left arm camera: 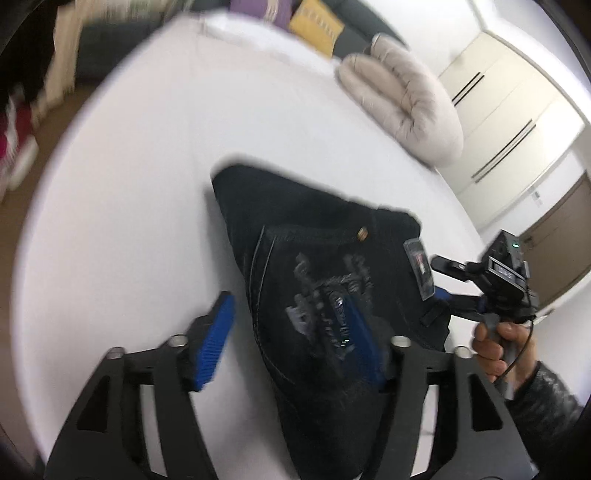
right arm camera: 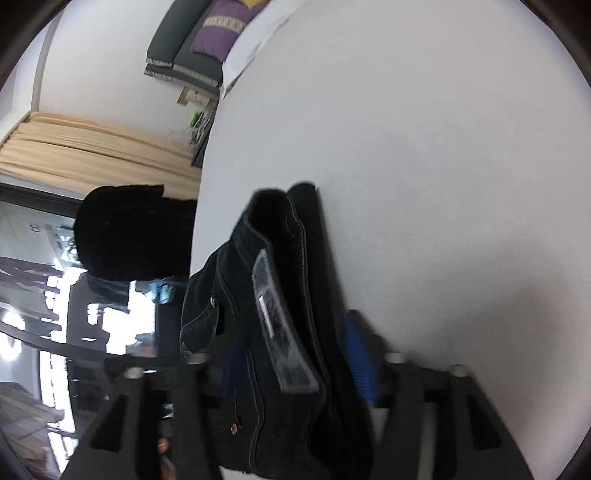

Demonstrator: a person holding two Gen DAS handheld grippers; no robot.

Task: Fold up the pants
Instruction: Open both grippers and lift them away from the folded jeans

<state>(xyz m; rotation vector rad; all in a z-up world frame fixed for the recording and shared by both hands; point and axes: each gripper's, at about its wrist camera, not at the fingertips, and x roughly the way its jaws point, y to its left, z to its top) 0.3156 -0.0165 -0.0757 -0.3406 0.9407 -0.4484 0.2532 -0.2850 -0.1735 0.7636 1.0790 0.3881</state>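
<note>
Dark blue jeans lie folded in a thick bundle on a white surface, pocket embroidery and waistband patch facing up. My left gripper is open; one blue pad hangs over the bare white surface and the other rests over the pocket, the jeans' left edge between them. The right gripper, held by a hand, sits at the waistband end. In the right wrist view the jeans stand between the wide-apart fingers of my right gripper, which is open; its left pad is half hidden.
A beige padded jacket lies at the far side of the white surface. Yellow and purple cushions sit on a dark sofa beyond. A black garment hangs past the surface's left edge. Cupboards line the right wall.
</note>
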